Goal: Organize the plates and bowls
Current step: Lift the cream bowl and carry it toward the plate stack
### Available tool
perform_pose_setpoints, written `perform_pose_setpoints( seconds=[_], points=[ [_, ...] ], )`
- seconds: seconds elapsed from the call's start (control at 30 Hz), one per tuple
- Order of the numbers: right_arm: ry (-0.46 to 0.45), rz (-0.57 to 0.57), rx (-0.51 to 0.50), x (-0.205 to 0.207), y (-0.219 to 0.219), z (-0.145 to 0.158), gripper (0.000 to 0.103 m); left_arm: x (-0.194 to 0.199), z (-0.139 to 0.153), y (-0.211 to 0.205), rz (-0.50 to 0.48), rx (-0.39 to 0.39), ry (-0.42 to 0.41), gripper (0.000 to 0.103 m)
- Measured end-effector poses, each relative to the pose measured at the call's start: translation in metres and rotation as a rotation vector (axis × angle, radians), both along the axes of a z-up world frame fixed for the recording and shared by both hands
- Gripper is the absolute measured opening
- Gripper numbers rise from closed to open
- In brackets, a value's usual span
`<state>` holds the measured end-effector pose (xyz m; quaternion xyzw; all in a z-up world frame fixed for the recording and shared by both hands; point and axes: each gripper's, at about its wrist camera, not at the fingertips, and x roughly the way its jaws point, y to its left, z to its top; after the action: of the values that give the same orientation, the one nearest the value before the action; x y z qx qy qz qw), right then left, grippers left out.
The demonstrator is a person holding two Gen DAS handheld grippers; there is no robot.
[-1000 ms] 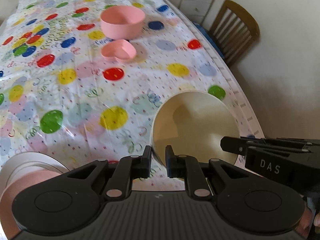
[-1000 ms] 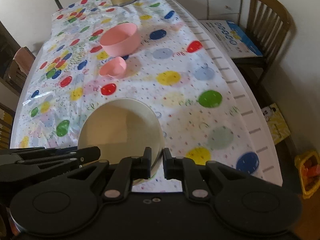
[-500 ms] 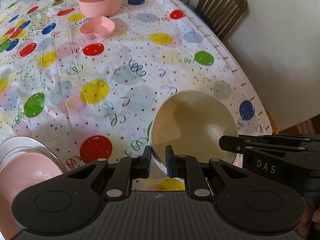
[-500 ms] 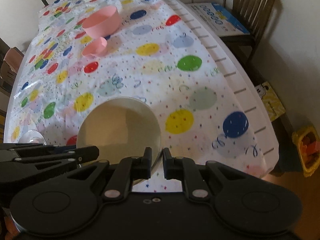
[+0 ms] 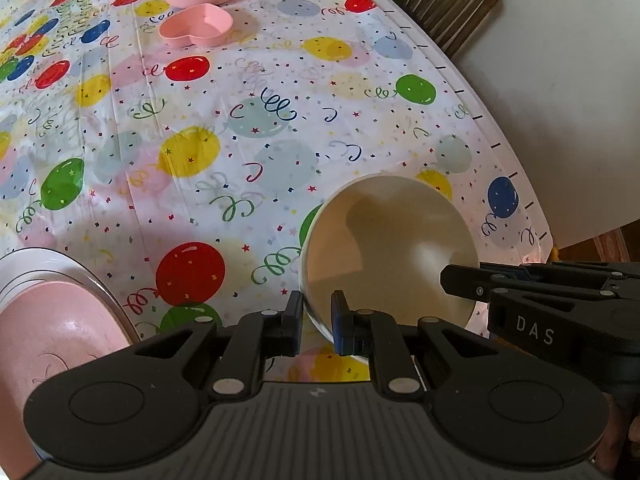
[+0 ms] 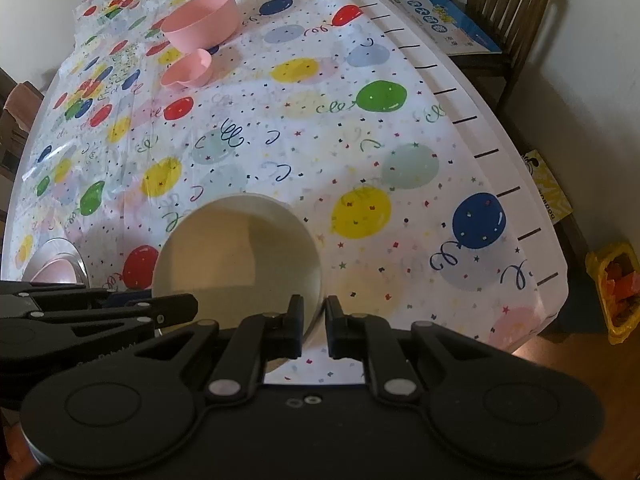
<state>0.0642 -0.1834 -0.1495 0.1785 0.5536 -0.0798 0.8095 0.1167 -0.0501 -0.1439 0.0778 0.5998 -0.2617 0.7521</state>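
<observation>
Gripping the cream bowl (image 5: 390, 248) by its rim, the left tool (image 5: 316, 322) clamps one side and the right tool (image 6: 311, 322) clamps the opposite side, each with one pad inside the bowl and one outside. The bowl sits close to the near edge of the surface (image 5: 248, 152), toward its right corner; whether its base touches the cloth cannot be told. A pink plate (image 5: 52, 332) lies on a larger white plate (image 5: 60, 262) at the near left edge. A pink bowl (image 6: 202, 20) and a small heart-shaped pink dish (image 6: 188, 70) stand just beside each other toward the far end of the surface, well apart from the cream bowl. A chair (image 6: 508, 4) stands beyond the right edge.
</observation>
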Motion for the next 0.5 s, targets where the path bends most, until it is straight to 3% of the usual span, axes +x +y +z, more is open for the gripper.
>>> perform_pose_setpoints(
  seconds=[0.17, 0.5],
  points=[
    [0.005, 0.003, -0.003, 0.001, -0.001, 0.004, 0.018, 0.001, 0.004, 0.003, 0.000, -0.008, -0.003, 0.014],
    [-0.042, 0.027, -0.028, 0.010, 0.000, 0.029, 0.023, 0.006, 0.024, 0.021, 0.007, -0.052, -0.039, 0.014]
  ],
)
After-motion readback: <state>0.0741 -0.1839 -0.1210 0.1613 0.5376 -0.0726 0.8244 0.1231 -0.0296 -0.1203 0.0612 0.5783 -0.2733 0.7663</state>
